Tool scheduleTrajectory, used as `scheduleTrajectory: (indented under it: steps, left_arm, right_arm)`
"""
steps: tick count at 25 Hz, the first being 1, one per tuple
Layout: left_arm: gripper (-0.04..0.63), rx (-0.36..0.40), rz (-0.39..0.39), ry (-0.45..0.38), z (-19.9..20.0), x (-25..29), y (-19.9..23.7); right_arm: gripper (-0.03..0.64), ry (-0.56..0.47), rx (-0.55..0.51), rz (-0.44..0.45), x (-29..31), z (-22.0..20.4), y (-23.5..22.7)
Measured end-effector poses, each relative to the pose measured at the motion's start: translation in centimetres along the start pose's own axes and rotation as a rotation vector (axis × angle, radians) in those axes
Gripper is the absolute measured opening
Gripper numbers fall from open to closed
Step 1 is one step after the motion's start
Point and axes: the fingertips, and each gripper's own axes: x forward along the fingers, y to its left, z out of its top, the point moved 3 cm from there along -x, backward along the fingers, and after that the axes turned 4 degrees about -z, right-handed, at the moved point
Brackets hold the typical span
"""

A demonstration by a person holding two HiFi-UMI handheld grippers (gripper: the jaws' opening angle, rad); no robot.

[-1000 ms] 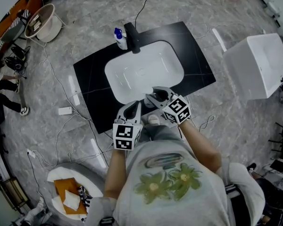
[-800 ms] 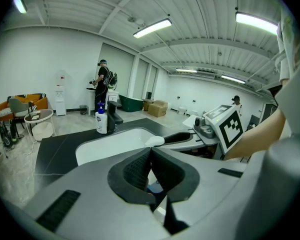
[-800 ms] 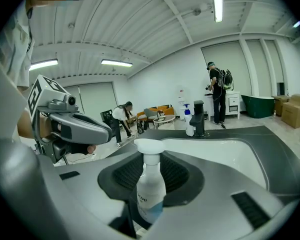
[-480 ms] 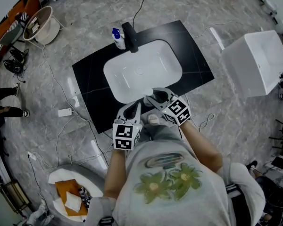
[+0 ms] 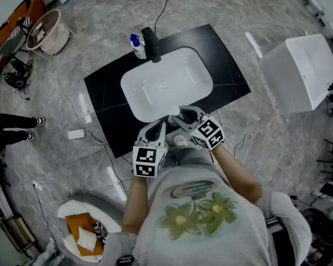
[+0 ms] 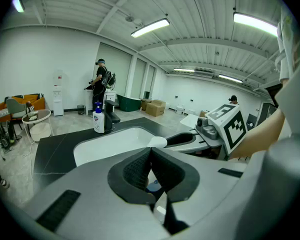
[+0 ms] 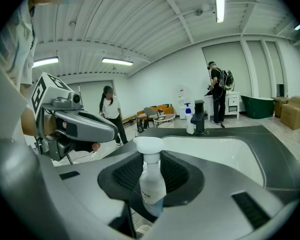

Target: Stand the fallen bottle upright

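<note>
A small clear spray bottle (image 7: 152, 186) with a white cap stands upright between the jaws of my right gripper (image 7: 151, 160), and the pads press on its sides. In the head view my right gripper (image 5: 178, 116) hovers at the near rim of the white sink (image 5: 155, 107). My left gripper (image 5: 157, 126) sits just to its left. In the left gripper view its jaws (image 6: 150, 156) are pressed together with nothing between them, and the bottle's white cap (image 6: 158, 142) shows beyond them.
The sink is set in a black counter (image 5: 108, 87). A black faucet (image 5: 151, 43) and a blue-pump soap dispenser (image 5: 136, 46) stand at its far rim. A white box (image 5: 299, 73) stands at the right, cables (image 5: 72, 148) lie on the floor, and a bystander's legs (image 5: 14, 132) are at the left.
Both grippers and the bottle have kept their places. The head view has shifted slightly, and the bystander at the left edge has walked on.
</note>
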Motion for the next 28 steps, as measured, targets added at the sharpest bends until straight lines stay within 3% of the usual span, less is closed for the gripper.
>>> scheduleTrajectory:
  steps: [28]
  left_arm:
    - [0.018, -0.008, 0.012, 0.003, -0.4, -0.2, -0.4]
  right_arm:
    - [0.123, 0.034, -0.036, 0.003, -1.3, -0.8, 1.0]
